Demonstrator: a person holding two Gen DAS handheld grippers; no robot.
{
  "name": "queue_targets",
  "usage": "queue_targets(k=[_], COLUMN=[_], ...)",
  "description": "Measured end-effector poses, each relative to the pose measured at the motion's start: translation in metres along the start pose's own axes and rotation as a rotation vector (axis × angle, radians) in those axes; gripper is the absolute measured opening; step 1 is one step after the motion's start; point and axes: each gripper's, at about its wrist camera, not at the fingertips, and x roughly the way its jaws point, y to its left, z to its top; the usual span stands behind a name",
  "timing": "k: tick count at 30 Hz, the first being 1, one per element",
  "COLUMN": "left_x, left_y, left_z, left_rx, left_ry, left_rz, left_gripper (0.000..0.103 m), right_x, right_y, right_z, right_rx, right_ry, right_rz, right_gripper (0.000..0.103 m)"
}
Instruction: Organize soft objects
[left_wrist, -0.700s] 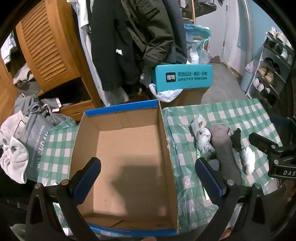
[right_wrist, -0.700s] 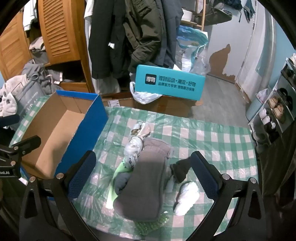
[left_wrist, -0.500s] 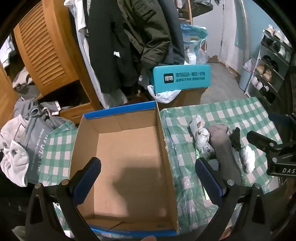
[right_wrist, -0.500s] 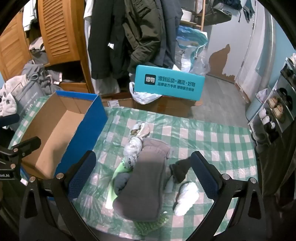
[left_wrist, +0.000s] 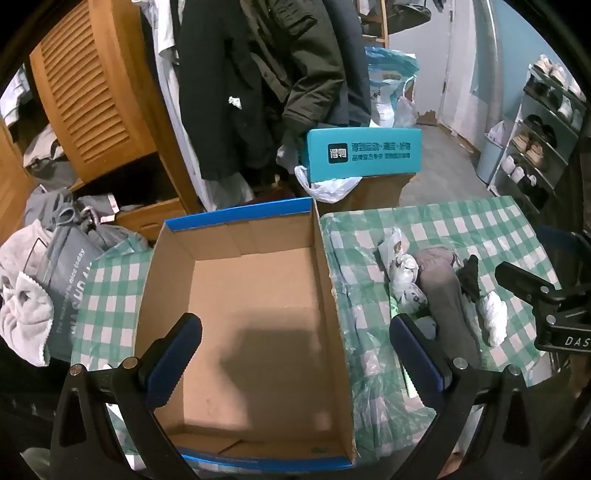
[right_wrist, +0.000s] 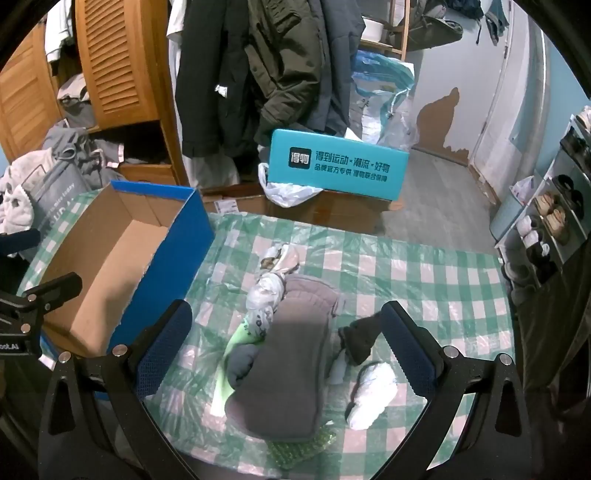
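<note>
Hovering over the soft pile (right_wrist: 284, 354), the right gripper (right_wrist: 286, 341) has both jaws spread wide with nothing between the pads; the pile lies directly below and ahead of it on the green checked cloth (right_wrist: 424, 273), just right of the open cardboard box (right_wrist: 122, 258). Left gripper (left_wrist: 295, 350) is equally released and empty, hanging above the bare floor of the box (left_wrist: 255, 295), so the right hand is clearly the nearer one to the pile.

Long grey cloth piece (right_wrist: 291, 358) is the biggest item; its long axis runs away from the camera, roughly parallel to the box's blue side wall, so the jaws straddle it across its width. Patterned white bundle (right_wrist: 266, 291) touches its box-side edge, dark rolled sock (right_wrist: 362, 336) and white rolled sock (right_wrist: 373, 391) sit on its far side from the box, a grey-blue roll (right_wrist: 242, 363) and a green strip (right_wrist: 236, 343) on the box side.

Judgement: next move is a drop onto the pile, then a carry leftward into the box.

Writing: teal carton (right_wrist: 338, 166) beyond the box shows a black logo square and Chinese print, "得物" readable. Grey bag (left_wrist: 68, 280) left of the box carries pale lettering, partly "nice today". "DAS" is on the right gripper body in the left wrist view.
</note>
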Motion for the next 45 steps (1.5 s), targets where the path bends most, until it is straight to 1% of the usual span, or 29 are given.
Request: queue_targets(k=[19,45], left_x=[0.0035,0.0069], left_y=[0.0042,0.0036], left_z=[-0.0004,-0.0035], left_rx=[-0.027,-0.036], left_ry=[0.010,0.029], left_rz=[-0.031,-0.031], left_gripper=[0.103,0.103], right_x=[0.0016,0.0012], right_y=[-0.0010,-0.0045], right_z=[-0.0005,-0.0013], right_rx=[0.001,0.000], right_ry=[0.002,0.003], right_rz=[-0.002,-0.002], right_gripper=[0.101,0.101])
